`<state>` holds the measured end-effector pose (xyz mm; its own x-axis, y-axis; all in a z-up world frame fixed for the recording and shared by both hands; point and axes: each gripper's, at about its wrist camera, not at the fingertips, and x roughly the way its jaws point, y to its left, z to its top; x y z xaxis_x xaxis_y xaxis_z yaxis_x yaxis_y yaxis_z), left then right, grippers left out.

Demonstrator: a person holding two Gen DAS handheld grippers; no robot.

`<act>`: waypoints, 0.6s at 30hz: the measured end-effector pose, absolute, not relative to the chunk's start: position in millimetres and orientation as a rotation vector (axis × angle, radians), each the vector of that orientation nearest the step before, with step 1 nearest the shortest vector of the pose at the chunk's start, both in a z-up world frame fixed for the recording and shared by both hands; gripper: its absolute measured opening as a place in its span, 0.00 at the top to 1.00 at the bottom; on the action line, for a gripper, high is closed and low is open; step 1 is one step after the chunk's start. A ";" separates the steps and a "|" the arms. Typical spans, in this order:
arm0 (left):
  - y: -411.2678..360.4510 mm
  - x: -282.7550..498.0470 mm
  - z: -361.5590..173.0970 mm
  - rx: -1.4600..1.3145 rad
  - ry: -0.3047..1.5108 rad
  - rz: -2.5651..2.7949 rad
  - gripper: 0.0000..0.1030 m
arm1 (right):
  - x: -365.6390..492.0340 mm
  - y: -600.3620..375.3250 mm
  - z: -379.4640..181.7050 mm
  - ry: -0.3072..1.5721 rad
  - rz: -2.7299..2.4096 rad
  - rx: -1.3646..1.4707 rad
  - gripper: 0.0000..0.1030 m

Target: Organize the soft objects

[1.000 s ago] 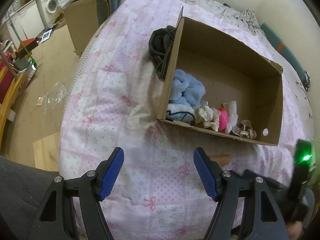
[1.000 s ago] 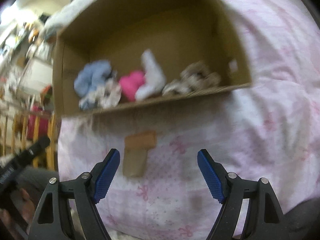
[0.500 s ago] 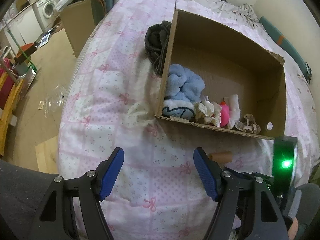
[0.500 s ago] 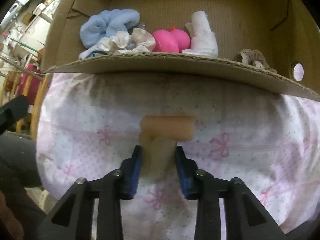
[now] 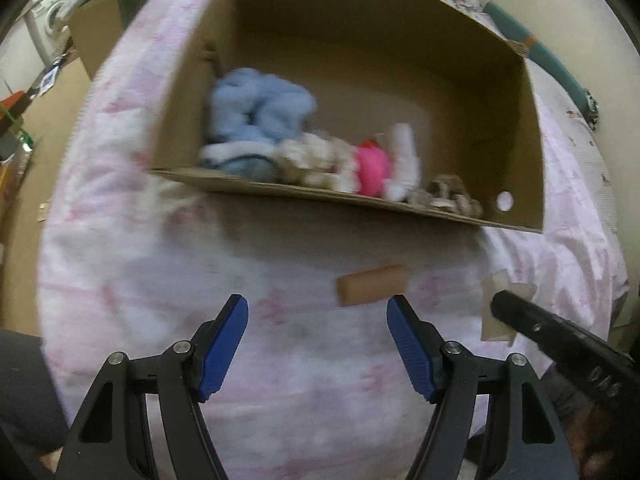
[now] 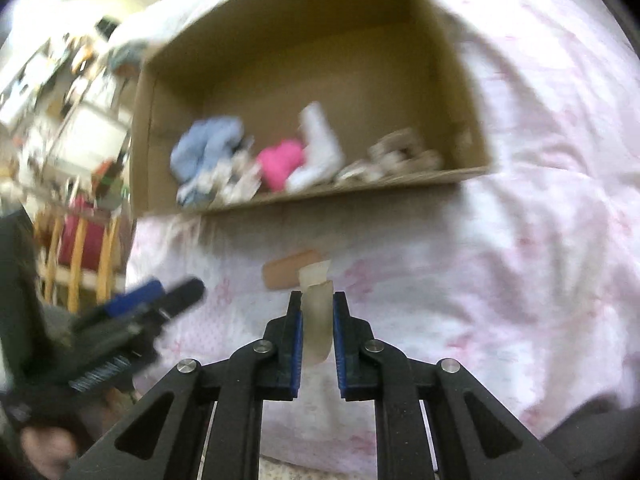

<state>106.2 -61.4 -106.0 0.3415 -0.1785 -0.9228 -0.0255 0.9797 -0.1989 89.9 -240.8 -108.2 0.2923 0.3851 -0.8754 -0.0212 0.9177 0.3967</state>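
**Lifting the pale piece toward the box**

Starting at the left, my left claw point(image 5: 316, 344) hangs over the bed point(image 5: 132, 280) with its blue pads spread wide and nothing between them. I judge it should stay low and clear, since the carry in hand belongs to the other side.

Just ahead and slightly right of it lies a tan roll point(image 5: 371, 285), alone on the pink bedcover, apart from the box's front wall. That one is not yet put away, and I would leave it for the next pass.

Beyond it sits the cardboard box point(image 5: 520, 128), open on top. Along its near wall, from left to right, I see a blue fluffy bundle point(image 5: 260, 108), some whitish crumpled cloth point(image 5: 308, 156), a pink soft thing point(image 5: 372, 168), a white roll point(image 5: 404, 160) and a small brown frilly piece point(image 5: 448, 196). The pictures are blurred, so I cannot name these more closely.

On the right, my right claw point(image 6: 317, 320) is clenched on a pale, squashy piece point(image 6: 317, 320) that bulges up out of the pads, above the bedcover short of the box. To do this well I would keep the squeeze steady, raise it enough to clear the cardboard lip, and let go over the bare floor toward the right wall, where there looks to be room. A soft piece may slip or snag on the edge, so I would go slowly.
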 end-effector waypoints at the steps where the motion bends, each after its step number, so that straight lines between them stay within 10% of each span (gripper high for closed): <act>1: -68.9 107.5 -109.8 -0.201 1.219 -0.111 0.33 | 88.9 -249.1 -105.2 1.237 0.254 0.356 0.85; 12: -104.5 130.5 -159.5 -0.259 1.280 -0.048 0.40 | 98.4 -292.4 -102.1 1.190 0.173 0.529 0.85; 18: -104.0 135.6 -159.3 -0.239 1.258 -0.015 0.82 | 92.4 -302.0 -97.1 1.174 0.177 0.547 0.85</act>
